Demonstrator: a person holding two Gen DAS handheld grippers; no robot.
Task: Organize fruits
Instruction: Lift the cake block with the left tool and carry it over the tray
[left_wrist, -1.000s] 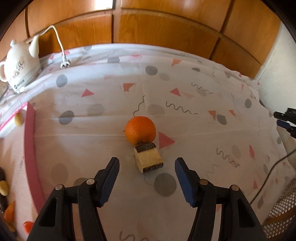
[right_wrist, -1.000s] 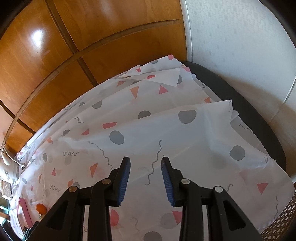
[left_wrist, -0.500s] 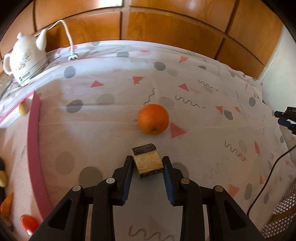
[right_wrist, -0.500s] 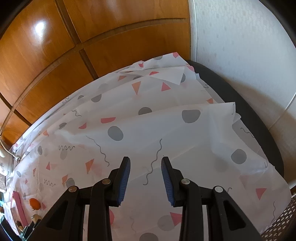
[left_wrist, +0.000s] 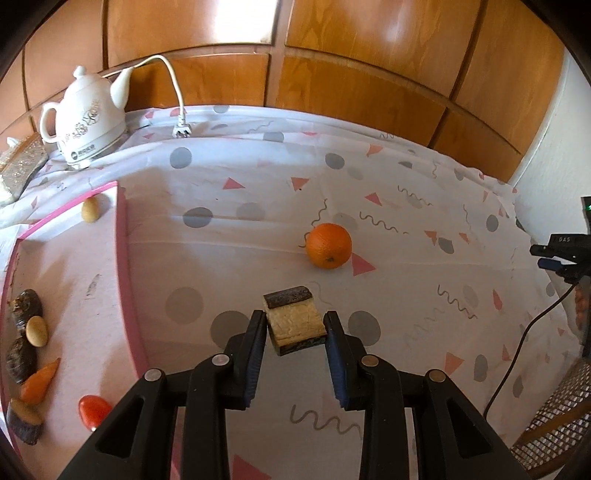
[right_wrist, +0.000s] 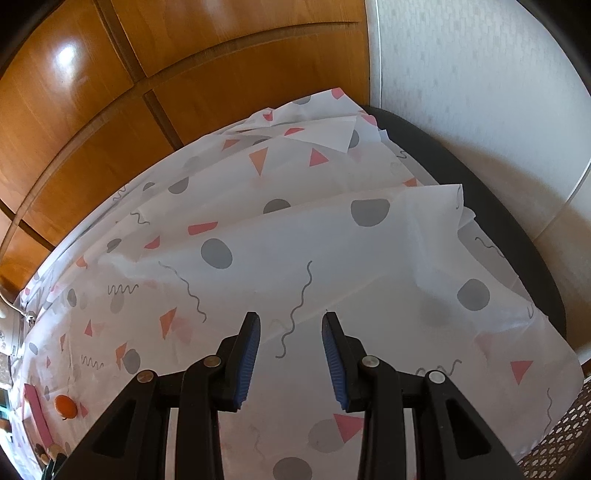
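Observation:
My left gripper is shut on a tan cake block with dark top and bottom layers and holds it above the patterned tablecloth. An orange lies on the cloth just beyond it, and it also shows small in the right wrist view. A pink-edged tray at the left holds several toy foods, among them a carrot, a red piece and a tan egg shape. My right gripper hovers empty over the cloth, its jaws partly apart.
A white kettle with a cord and plug stands at the back left. Wooden panels run behind the table. A black cable and a wicker chair are at the right. The table's dark edge shows at the right.
My left gripper closed on the cake block and lifted it back toward me, away from the orange, swinging so more of the tray shows. The right gripper barely moved.

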